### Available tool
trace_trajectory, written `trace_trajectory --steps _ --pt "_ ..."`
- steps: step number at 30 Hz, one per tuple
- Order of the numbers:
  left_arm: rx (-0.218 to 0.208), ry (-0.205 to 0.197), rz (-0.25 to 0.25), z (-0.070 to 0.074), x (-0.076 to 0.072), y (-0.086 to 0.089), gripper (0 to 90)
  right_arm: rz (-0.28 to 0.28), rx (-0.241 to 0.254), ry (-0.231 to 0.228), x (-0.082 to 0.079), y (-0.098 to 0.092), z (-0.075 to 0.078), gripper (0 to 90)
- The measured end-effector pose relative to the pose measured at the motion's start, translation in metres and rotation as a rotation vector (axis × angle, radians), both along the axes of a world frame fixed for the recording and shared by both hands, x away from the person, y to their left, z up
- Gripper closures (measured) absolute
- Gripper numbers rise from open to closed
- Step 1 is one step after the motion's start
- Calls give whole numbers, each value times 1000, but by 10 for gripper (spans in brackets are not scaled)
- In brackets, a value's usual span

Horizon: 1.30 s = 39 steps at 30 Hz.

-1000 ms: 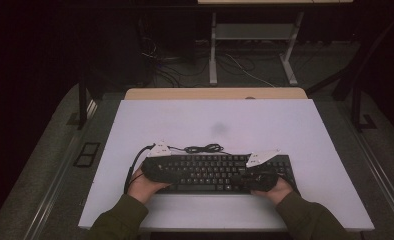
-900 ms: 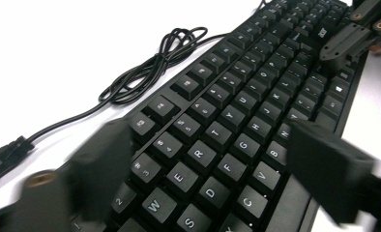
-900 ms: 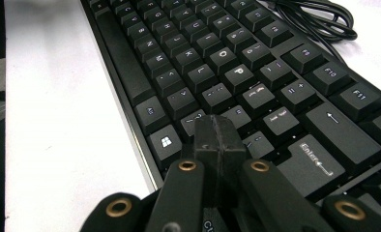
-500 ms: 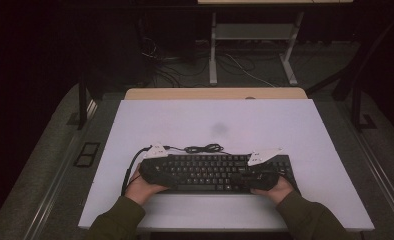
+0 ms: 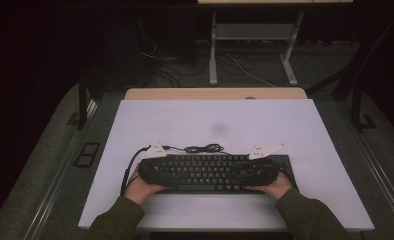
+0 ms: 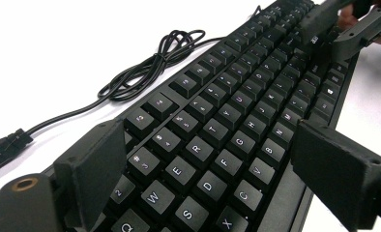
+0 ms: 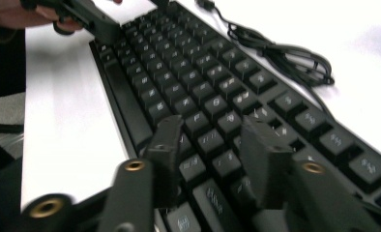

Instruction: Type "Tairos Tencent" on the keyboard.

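Keyboard [image 5: 207,171] placement is the work in hand: seen from the high view, the black board lies across the near half of the white tabletop [image 5: 215,120], its coiled cable [image 5: 203,148] just beyond the far edge, with the left tongs [image 5: 146,169] at its left end and the right tongs [image 5: 265,172] at its right end. To finish well, both ends should be let go evenly and the tongs drawn away sideways, so that no key is dragged and the cable is not snagged. In the left gripper view the left tongs [image 6: 217,164] are spread wide over the letter keys, the pads apart from the board, nothing gripped. In the right gripper view the right tongs [image 7: 212,159] are partly parted, having just been opening, and hover over the keys [image 7: 212,104] with nothing clasped.
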<state>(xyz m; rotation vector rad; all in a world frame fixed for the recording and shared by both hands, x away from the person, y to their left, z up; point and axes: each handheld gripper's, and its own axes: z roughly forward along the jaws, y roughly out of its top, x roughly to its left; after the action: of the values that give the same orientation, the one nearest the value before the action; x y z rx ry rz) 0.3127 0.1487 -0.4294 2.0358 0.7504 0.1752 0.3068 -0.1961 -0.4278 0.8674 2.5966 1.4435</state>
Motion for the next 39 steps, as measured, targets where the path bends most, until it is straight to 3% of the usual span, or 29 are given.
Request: trace_trajectory --steps 8,19,27,28,36,39 --pt "-5 -3 8 1 0 3 134 -15 15 -11 7 11 2 406" --pt "3 -7 10 0 -1 4 183 -19 40 -20 15 25 4 367" --pt "15 -18 21 2 -1 11 341 -21 48 -21 20 35 4 362" --pt "18 -19 18 2 -1 12 398 -20 47 -25 21 37 3 360" --pt "51 -20 4 2 -3 21 589 -31 53 -29 23 42 3 349" --pt "44 -19 1 2 -3 24 694 -32 53 -33 23 42 3 343"
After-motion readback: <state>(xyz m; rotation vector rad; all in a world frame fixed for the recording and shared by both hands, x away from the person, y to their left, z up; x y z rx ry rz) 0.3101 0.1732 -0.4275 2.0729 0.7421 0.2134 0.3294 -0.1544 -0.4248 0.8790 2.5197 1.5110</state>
